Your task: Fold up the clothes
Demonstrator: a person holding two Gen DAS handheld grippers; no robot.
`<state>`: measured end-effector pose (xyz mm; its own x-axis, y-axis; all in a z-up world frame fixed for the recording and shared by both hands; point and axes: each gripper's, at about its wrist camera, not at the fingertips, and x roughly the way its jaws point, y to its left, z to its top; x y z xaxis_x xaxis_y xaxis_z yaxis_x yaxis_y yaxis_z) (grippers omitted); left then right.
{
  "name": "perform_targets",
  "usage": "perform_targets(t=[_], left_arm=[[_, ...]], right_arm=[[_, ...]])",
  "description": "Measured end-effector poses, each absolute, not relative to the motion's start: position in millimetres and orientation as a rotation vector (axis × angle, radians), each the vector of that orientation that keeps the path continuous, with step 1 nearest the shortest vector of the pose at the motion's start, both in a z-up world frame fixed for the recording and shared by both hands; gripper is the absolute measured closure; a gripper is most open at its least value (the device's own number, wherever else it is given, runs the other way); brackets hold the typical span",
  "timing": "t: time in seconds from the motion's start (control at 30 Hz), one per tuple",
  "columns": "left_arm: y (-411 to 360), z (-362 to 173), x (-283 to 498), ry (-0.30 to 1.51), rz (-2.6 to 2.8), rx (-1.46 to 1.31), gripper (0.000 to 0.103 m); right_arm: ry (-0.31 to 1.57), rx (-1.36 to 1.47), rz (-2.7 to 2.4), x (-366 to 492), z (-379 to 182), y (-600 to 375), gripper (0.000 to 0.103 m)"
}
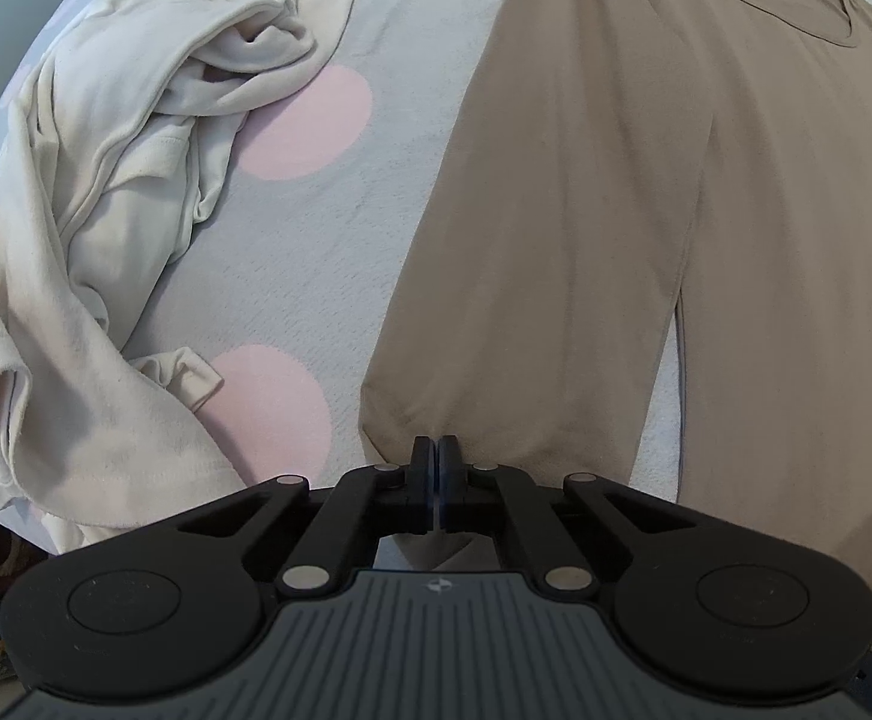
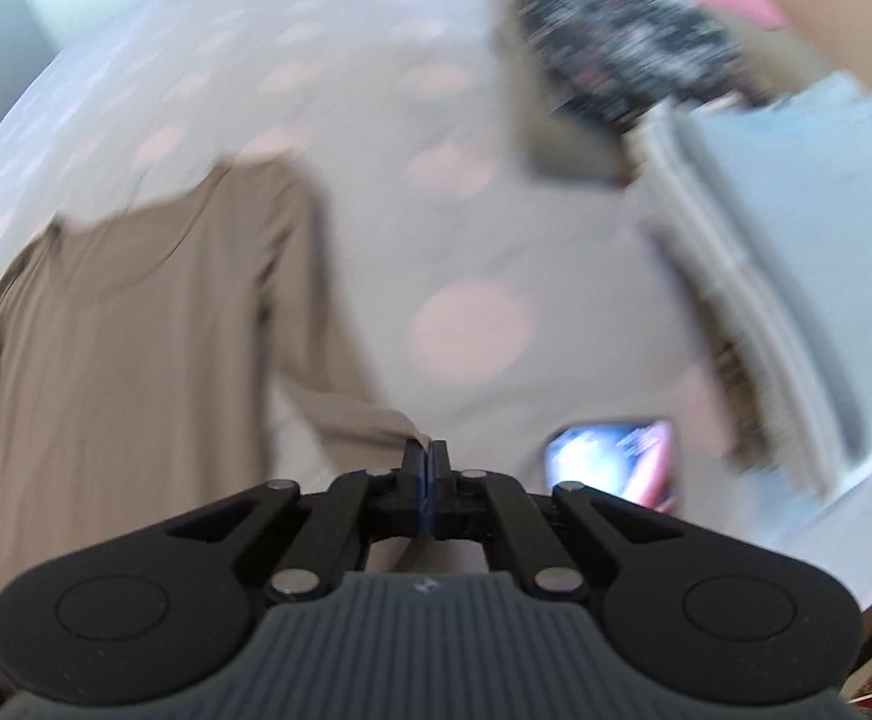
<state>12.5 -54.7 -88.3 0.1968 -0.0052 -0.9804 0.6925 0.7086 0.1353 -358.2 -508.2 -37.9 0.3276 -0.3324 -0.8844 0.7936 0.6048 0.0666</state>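
1. Beige long-sleeved knit top (image 1: 646, 228) lies spread flat, neckline far and hem near, on the grey fleece blanket with pink dots (image 1: 316, 252) that covers the bed; its two sleeves run down alongside the body.
2. Left gripper (image 1: 434, 456) has its jaws pressed together at the near end of the top's left sleeve, and the cuff edge appears pinched between them.
3. Right gripper (image 2: 425, 457) is likewise closed, with the tip of the right sleeve's cuff seemingly caught at its fingertips; this view is blurred, so how deep the bite goes cannot be told.
4. Judged from both pinched cuffs, the step in hand looks like drawing the sleeves, either outward to straighten them or inward across the chest to fold.
5. To do it well, keep both grips tight, lift only enough to clear the blanket, and move the two cuffs evenly so the body does not drag or skew.
6. Lay each sleeve flat and straight, without twists, before letting go.
7. Crumpled cream-white garment (image 1: 112, 210) lies in a heap to the left, apart from the top; keep the left sleeve clear of it.
8. Lit phone screen (image 2: 613, 459) sits on the blanket near the right gripper, and blurred stacked items (image 2: 766, 252) lie far right.
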Motion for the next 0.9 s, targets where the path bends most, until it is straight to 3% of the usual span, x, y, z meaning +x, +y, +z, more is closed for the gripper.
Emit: perform_targets(t=[0.27,0.47,0.57,0.63,0.67,0.9], left_arm=[[-58,-97,20,1.306,-0.517,0.645,0.103],[-56,-96,22,1.307,-0.496,0.617,0.103],[-53,-91,24,1.297,-0.489,0.587,0.103],[-51,-84,28,1.291,-0.484,0.560,0.103],[-48,-74,28,1.280,-0.477,0.536,0.103],[-37,-4,62,1.139,-0.410,0.403,0.103]], right_arm=[[0.895,0.570,-1.049,-372,-33,-586,0.102],[0.956,0.545,-1.122,-369,-58,-608,0.102],[0.971,0.550,-1.102,-368,-61,-608,0.097],[0.942,0.477,-1.094,-364,-52,-599,0.076],[0.927,0.436,-1.089,-362,-47,-594,0.072],[0.862,0.174,-1.054,-339,-28,-560,0.064]])
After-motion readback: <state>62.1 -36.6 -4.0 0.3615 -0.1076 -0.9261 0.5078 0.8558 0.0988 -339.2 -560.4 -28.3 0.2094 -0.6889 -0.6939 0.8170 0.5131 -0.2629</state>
